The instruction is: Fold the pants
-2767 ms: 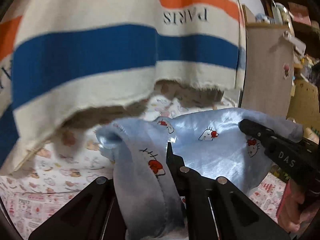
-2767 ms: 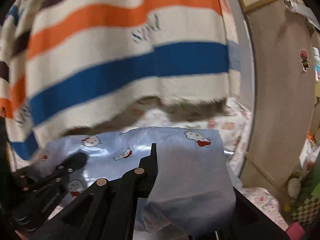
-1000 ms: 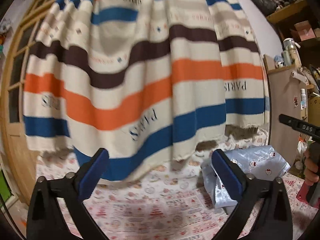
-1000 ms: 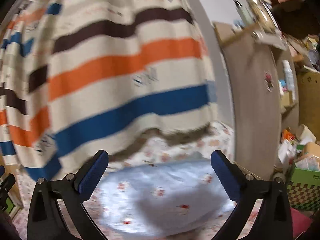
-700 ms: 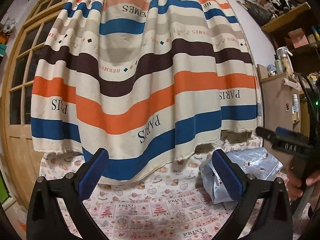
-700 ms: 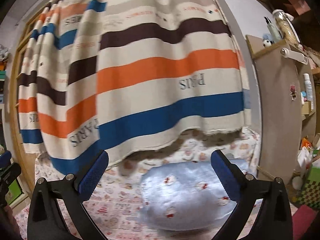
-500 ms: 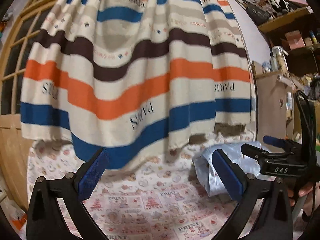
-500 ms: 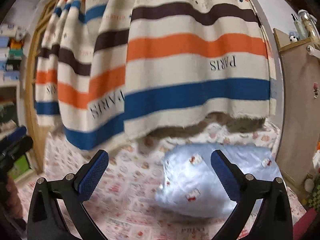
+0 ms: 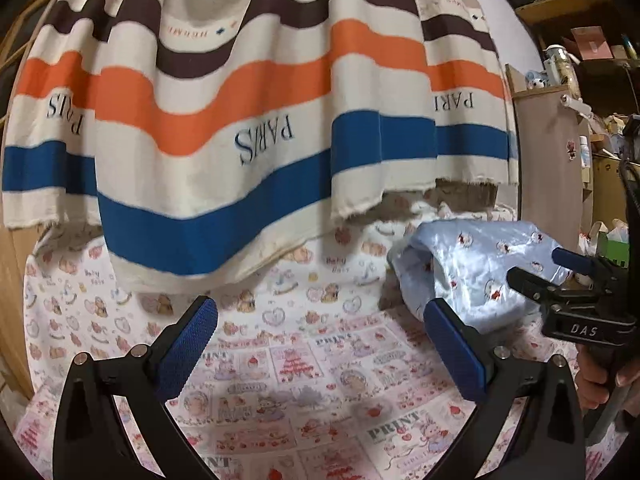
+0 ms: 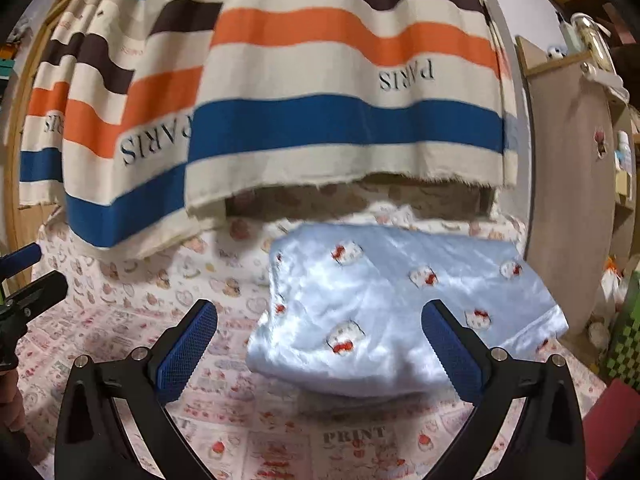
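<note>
Left wrist view, change: the left gripper (image 9: 320, 344), clamped on a fold of the pale blue satin pants (image 9: 472, 272) 2.8 s ago, now has its jaws spread wide and holds nothing.
Left wrist view, meaning: the fold looks laid down and released, so the task seems at or near its end.
Left wrist view, pants: a folded bundle on the printed bedsheet (image 9: 304, 364), ahead and to the right, below the striped curtain (image 9: 248, 120).
Left wrist view, pose: the left gripper hovers above the sheet, clear of the cloth; the right gripper (image 9: 560, 272) reaches in from the right edge, held by a hand (image 9: 604, 384), near the bundle.

Right wrist view, change: the right gripper (image 10: 320, 340) has also let go; it is wide open and empty.
Right wrist view, pants: the pants (image 10: 404, 308) lie as a compact, roughly rectangular stack straight ahead between the fingers' line of sight.
Right wrist view, pose: pulled back, pointing at the stack; the left gripper (image 10: 28, 276) sits well apart at the left edge.
</note>
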Demonstrator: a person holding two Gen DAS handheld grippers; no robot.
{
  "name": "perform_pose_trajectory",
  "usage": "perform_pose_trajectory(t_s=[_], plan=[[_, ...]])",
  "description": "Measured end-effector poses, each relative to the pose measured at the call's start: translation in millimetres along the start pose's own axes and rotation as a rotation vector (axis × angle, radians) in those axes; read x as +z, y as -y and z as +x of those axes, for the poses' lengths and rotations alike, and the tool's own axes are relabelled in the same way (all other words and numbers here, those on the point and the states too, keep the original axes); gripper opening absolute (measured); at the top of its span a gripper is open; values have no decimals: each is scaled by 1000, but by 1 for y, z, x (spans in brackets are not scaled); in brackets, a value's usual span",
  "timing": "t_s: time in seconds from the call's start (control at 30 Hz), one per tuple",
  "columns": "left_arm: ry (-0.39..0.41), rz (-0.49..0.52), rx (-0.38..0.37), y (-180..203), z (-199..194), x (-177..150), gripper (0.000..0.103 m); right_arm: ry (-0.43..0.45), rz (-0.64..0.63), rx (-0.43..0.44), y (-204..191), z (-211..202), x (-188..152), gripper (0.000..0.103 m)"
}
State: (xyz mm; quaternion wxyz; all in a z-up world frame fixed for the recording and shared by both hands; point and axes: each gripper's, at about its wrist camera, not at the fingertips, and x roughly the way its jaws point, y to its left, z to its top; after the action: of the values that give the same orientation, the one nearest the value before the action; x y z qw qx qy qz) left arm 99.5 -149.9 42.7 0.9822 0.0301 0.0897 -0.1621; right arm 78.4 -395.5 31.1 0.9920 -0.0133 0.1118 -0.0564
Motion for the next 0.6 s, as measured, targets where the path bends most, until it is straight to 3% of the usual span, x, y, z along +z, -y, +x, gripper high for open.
perform_pose_trajectory(t_s=[0.13, 0.23, 0.3, 0.6], plan=[[-51, 16, 21, -3, 11, -12, 103, -15, -2, -15, 0, 6, -7, 102], [-99, -24, -4, -10, 21, -13, 103, -78, -8, 14, -4, 15, -9, 102], [-123, -45, 24, -14, 25, -15, 103, -81, -14, 9, -5, 16, -9, 102], [-103, -43, 74, -14, 20, -15, 103, -111, 34, -30, 4, 22, -10, 102]])
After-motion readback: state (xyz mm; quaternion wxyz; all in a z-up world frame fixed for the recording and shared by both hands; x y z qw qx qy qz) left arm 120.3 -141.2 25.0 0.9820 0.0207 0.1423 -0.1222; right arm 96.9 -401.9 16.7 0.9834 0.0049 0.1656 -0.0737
